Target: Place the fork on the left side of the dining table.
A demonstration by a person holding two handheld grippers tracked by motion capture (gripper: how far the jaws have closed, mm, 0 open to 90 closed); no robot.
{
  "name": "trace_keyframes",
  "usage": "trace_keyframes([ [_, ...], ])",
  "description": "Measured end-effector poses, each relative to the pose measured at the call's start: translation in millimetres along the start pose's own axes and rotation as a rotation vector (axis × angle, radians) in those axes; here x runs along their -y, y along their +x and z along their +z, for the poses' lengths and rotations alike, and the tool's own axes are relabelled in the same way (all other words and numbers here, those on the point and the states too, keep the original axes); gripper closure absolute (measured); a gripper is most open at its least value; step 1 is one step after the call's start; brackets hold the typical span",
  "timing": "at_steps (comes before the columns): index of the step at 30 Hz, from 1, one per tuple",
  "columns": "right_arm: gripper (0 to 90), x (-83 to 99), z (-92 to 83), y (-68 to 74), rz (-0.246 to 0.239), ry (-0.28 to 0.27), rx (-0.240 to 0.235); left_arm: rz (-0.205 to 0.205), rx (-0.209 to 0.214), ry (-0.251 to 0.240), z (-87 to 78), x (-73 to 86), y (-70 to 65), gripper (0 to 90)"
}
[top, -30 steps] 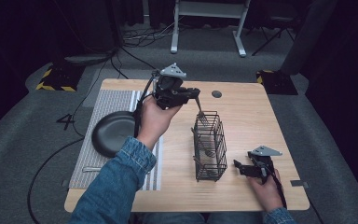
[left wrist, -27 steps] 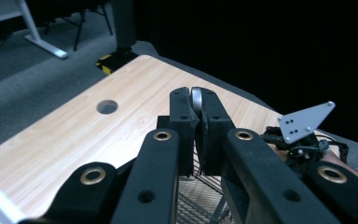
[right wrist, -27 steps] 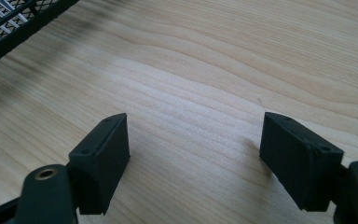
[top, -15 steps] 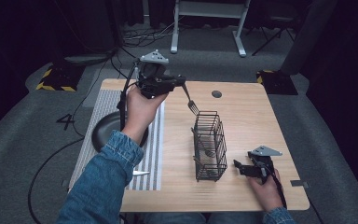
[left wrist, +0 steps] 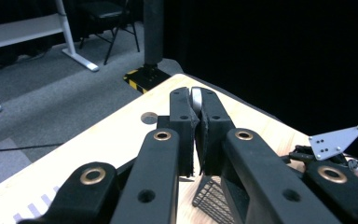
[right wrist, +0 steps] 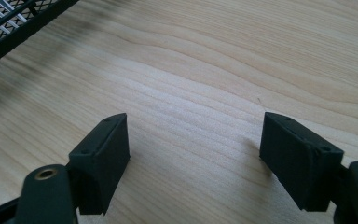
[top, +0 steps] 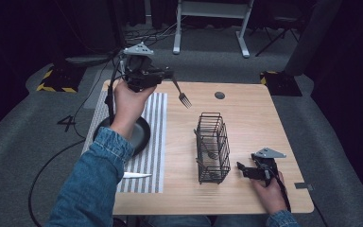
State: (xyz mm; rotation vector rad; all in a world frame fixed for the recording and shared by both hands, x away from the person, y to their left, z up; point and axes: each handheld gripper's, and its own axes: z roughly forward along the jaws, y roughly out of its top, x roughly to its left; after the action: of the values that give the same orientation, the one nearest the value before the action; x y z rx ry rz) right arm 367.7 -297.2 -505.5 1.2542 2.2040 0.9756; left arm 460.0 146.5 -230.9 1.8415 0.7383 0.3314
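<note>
We take the wire basket point(top: 212, 147) near the middle of the table point(top: 264, 113) as our landmark. Up and to the left of the basket, well apart from it, our left gripper point(top: 164, 74) is raised above the table's far left part, jaws clenched on the handle of a fork point(top: 181, 94); the fork hangs down from the jaws with its tines pointing toward the basket side, clear of the tabletop. In the left gripper view a sliver of the fork's pale handle point(left wrist: 196, 99) sits pinched between the two black pads. To the right of the basket and just beside its near corner, our right gripper point(top: 244, 169) rests low at the table, jaws spread wide with bare wood between them and nothing held. Inside the basket we see utensils standing. Left of the basket lie a striped mat point(top: 155, 142) and a dark pan point(top: 139, 135) on it.
</note>
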Motion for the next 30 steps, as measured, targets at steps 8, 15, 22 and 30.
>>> trace_keyframes([
  [8,24.2,-0.1,0.1,0.0,0.001,0.000,0.001,-0.018,-0.045,-0.017,-12.1,6.9,18.8,86.3],
  [15,24.2,-0.3,0.4,0.2,0.003,0.000,0.003,-0.032,-0.125,-0.026,-18.1,10.6,33.9,86.4],
  [22,24.2,-0.4,0.5,0.3,0.005,0.000,0.004,-0.069,-0.150,-0.022,-19.4,12.1,50.6,86.4],
  [30,24.2,-0.5,0.6,0.4,0.006,0.000,0.004,-0.095,-0.215,0.002,-9.8,18.3,65.9,86.3],
])
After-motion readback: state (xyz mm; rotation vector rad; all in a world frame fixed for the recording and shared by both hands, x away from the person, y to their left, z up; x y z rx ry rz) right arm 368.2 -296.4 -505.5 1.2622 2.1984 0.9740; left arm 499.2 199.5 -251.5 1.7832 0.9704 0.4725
